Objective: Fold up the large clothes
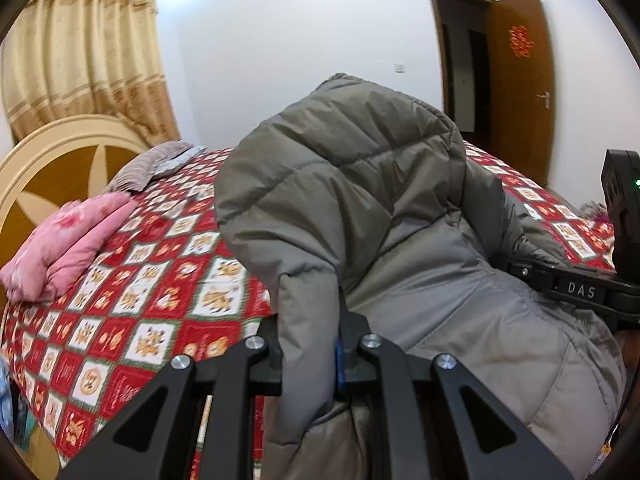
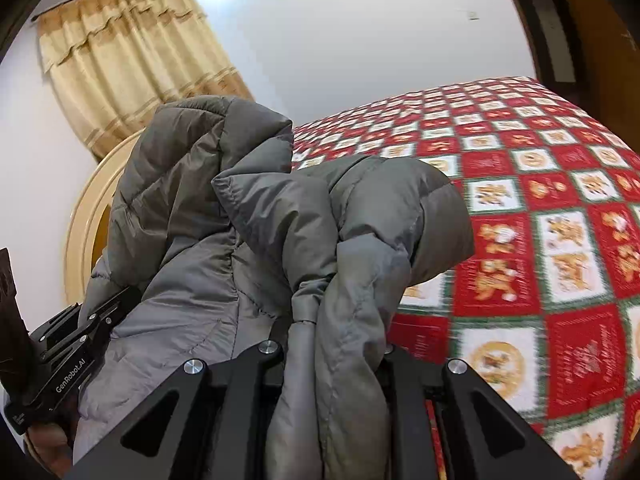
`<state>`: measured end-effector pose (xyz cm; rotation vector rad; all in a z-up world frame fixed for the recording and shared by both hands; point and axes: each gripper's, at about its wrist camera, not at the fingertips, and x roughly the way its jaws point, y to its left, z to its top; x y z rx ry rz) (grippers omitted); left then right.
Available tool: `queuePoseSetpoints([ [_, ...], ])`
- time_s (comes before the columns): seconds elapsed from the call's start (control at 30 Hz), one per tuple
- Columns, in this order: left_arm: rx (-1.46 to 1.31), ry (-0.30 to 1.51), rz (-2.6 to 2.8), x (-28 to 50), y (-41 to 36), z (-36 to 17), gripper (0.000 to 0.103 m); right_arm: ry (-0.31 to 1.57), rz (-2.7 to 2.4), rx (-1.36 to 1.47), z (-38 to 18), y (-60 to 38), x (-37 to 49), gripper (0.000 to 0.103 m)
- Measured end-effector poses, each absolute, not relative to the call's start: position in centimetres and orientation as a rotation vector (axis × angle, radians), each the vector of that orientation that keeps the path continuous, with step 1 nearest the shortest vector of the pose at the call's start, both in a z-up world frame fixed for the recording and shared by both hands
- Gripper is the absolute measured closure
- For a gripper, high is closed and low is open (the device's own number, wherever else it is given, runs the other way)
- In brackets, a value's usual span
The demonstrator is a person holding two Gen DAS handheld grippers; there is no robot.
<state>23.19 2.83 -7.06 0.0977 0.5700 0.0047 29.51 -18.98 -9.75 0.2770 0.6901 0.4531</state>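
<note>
A large grey puffer jacket [image 1: 360,184] hangs in the air above the bed, held up by both grippers. My left gripper [image 1: 310,344] is shut on a fold of the jacket's edge. My right gripper [image 2: 334,356] is shut on another bunched part of the jacket [image 2: 280,208]. The right gripper's body shows at the right edge of the left wrist view [image 1: 576,292]. The left gripper's body shows at the lower left of the right wrist view [image 2: 76,344]. The fingertips of both are buried in fabric.
The bed has a red and white patterned quilt [image 1: 160,264] [image 2: 540,220]. A pink folded blanket [image 1: 68,248] and a striped pillow [image 1: 152,164] lie near the round headboard [image 1: 52,160]. Beige curtains [image 1: 80,60] hang behind. An open brown door [image 1: 520,80] stands at the right.
</note>
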Motion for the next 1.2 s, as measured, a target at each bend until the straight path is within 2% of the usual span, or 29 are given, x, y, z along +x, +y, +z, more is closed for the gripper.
queuePoseSetpoints([
  [0.23,0.047,0.575,0.065,22.3,6.8,-7.5,0.088,0.714,0.521,0.207,-10.8,-19.6,29.5,0.089],
  [0.63,-0.023,0.605,0.140,21.2,11.9,-9.2,0.088,0.762,0.600,0.139,-11.9,-13.1,30.4,0.089],
  [1.2,-0.088,0.634,0.195,20.2,15.7,-11.3,0.088,0.807,0.654,0.052,-13.0,-7.7,31.5,0.089],
])
